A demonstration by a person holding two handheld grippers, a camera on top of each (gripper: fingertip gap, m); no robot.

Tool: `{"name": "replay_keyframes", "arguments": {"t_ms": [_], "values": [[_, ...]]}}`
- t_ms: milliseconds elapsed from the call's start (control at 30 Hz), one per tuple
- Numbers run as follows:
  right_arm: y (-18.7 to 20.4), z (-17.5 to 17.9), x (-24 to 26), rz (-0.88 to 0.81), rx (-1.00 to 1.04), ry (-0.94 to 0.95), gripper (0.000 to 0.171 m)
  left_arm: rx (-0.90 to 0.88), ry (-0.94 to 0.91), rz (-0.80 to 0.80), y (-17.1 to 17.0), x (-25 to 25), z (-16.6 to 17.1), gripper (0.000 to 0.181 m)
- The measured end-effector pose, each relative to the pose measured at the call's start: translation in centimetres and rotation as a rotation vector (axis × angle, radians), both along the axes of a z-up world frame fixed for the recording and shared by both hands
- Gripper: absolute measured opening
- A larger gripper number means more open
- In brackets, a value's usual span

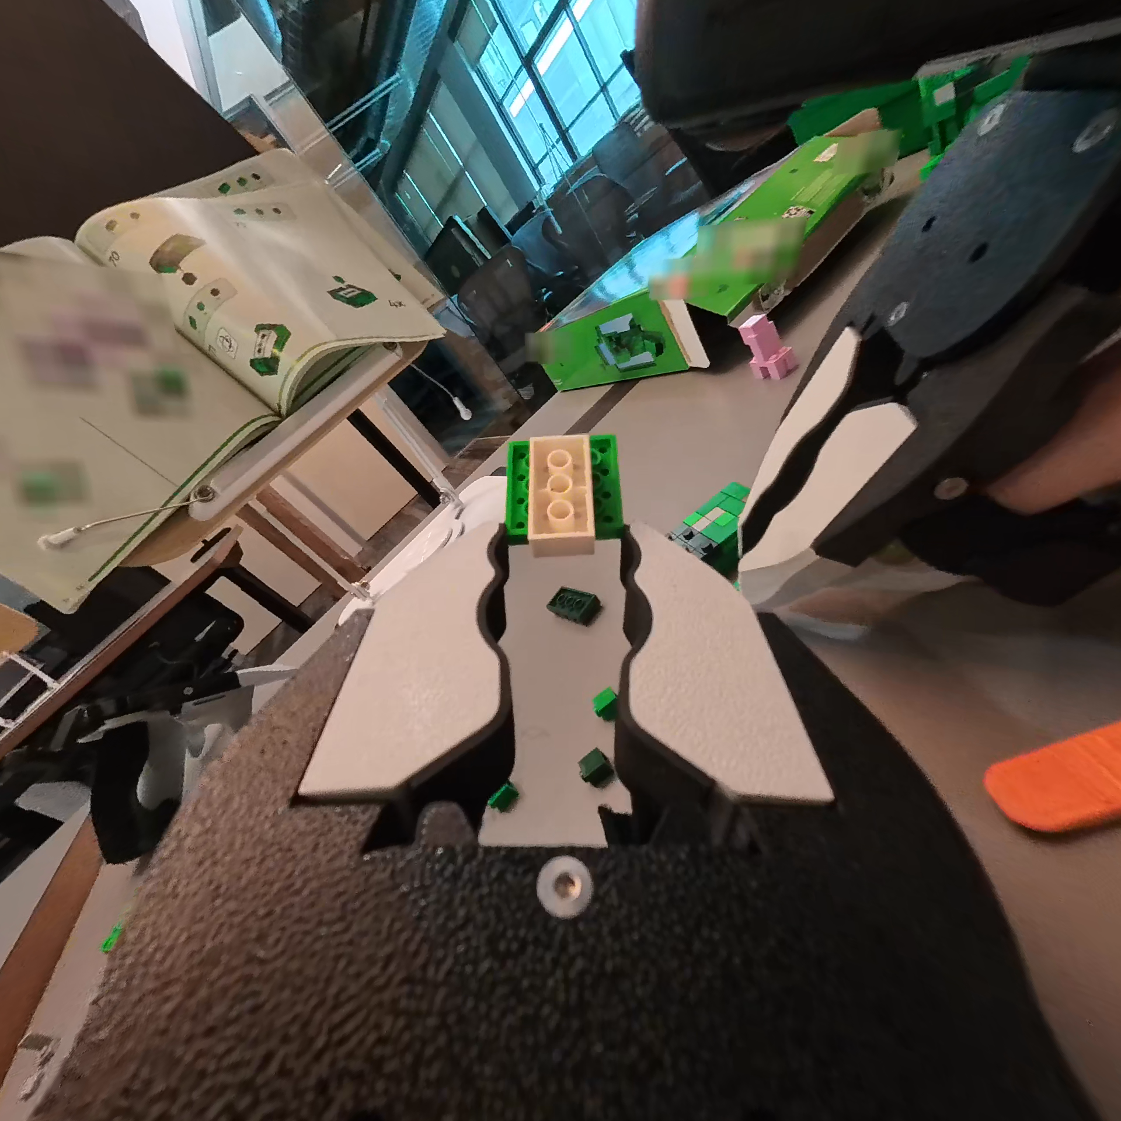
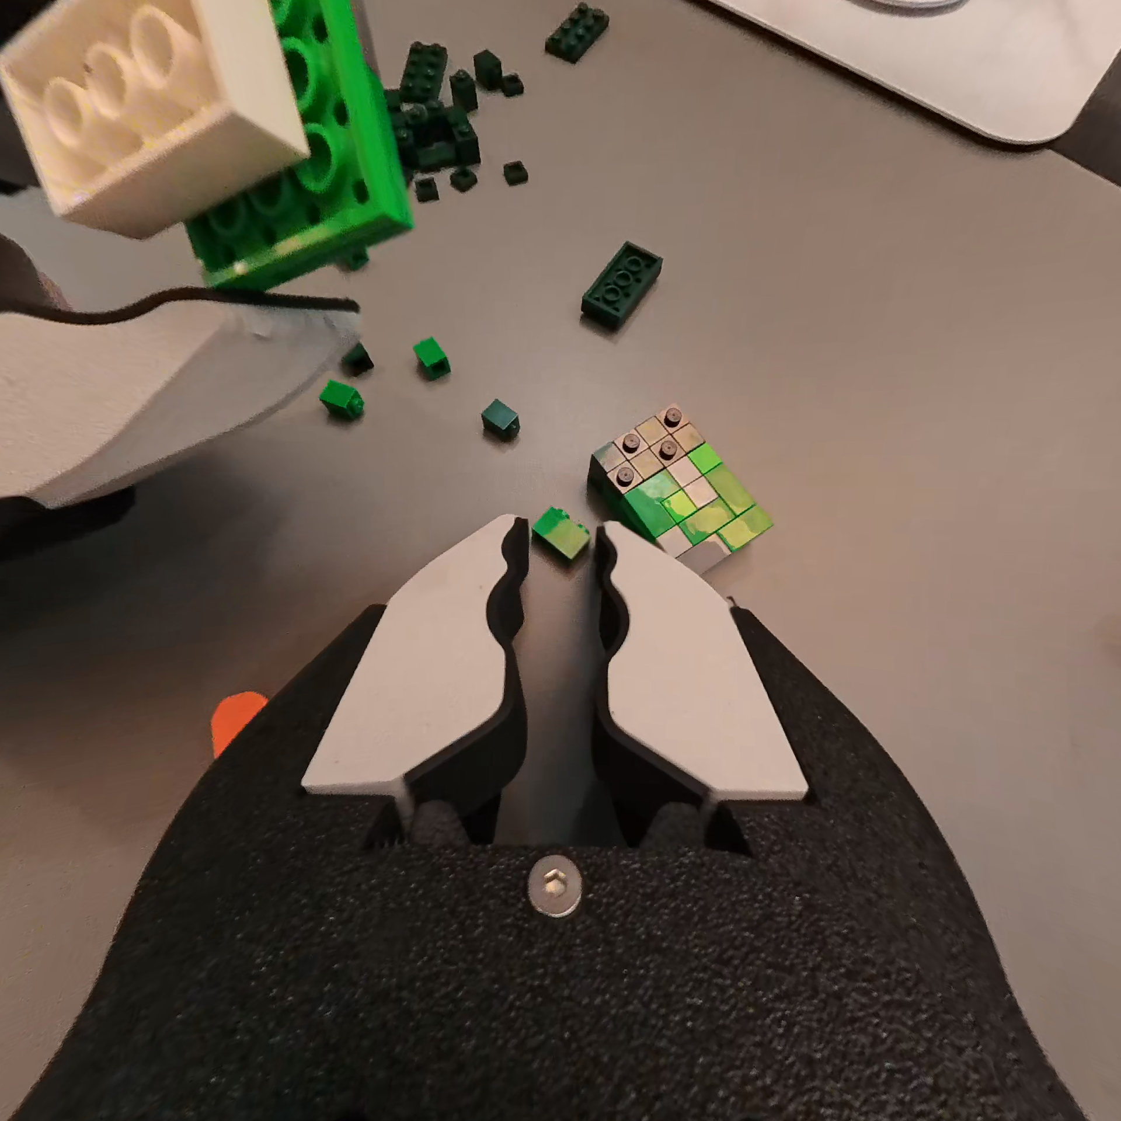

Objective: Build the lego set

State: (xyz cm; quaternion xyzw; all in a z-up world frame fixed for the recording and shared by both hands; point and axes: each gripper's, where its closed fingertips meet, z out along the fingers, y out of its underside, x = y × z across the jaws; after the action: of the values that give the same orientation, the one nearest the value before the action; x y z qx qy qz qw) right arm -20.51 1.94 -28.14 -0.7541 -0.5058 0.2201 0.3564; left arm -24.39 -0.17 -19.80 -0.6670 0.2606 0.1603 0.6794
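Left wrist view shows the left gripper (image 1: 564, 534) pinching a sub-assembly, a white brick (image 1: 561, 494) seated on a bright green plate (image 1: 606, 485), lifted clear of the grey table (image 1: 910, 697) with its hollow underside turned toward the camera. Right wrist view shows the right gripper (image 2: 561, 537) low over the table, jaws spread and not yet touching the small bright green brick (image 2: 561, 537) lying between the fingertips. Just beside it rests a finished patchwork block (image 2: 679, 485) of green and grey tiles, and farther off lie a dark green plate (image 2: 622, 285), a few single-stud bricks and a heap of dark green pieces (image 2: 437, 121). An open instruction booklet (image 1: 242, 303) stands on a holder at the left, and an orange brick separator (image 1: 1061, 782) lies at the right. The step in hand appears to be fetching the next piece. The next move likely calls for closing squarely on the little brick without nudging the patchwork block, then carrying it up to the held assembly and aligning the studs.
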Motion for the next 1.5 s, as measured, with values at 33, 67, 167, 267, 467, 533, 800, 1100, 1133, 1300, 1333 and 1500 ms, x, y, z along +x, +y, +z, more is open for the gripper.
{"name": "replay_keyframes", "arguments": {"t_ms": [33,67,167,267,467,533,800,1100,1133,1300,1333,1500], "values": [[-0.1,0.0,0.0,0.005,-0.001,0.000,0.019,-0.003,0.003,-0.003,0.0,0.1,-0.1,0.036],[-0.1,0.0,-0.1,0.009,0.000,0.000,0.018,-0.006,0.006,-0.008,0.0,0.2,-0.2,0.036],[-0.3,0.0,-0.1,0.023,0.001,0.001,0.013,-0.014,0.022,-0.013,0.0,0.3,-0.4,0.036],[-0.2,0.1,-0.1,0.053,0.034,-0.003,0.022,-0.019,0.039,-0.021,0.0,0.5,-0.6,0.036],[-0.7,0.0,-0.5,0.187,-0.024,0.010,0.021,-0.026,0.051,-0.031,0.0,0.8,-0.7,0.036],[-0.4,0.0,-0.4,0.197,-0.018,0.009,0.012,-0.026,0.050,-0.031,0.0,0.8,-0.7,0.036],[-0.8,0.6,0.6,0.248,0.014,0.039,0.012,-0.065,0.049,-0.048,0.1,0.8,-1.2,0.036],[-5.3,0.1,5.5,0.685,0.139,-0.040,0.011,-0.118,0.054,-0.090,0.0,1.6,-2.1,0.036],[-5.3,0.1,5.8,0.693,0.148,-0.031,0.011,-0.122,0.062,-0.101,0.0,1.8,-2.2,0.036],[-4.1,0.8,6.4,0.613,0.172,-0.002,0.023,-0.141,0.059,-0.135,-0.2,2.5,-2.5,0.036],[-4.2,0.9,6.5,0.616,0.177,0.003,0.023,-0.141,0.058,-0.135,-0.2,2.4,-2.4,0.036],[-3.9,0.5,6.7,0.594,0.192,-0.016,0.023,-0.147,0.057,-0.145,-0.2,2.6,-2.5,0.036]]}}
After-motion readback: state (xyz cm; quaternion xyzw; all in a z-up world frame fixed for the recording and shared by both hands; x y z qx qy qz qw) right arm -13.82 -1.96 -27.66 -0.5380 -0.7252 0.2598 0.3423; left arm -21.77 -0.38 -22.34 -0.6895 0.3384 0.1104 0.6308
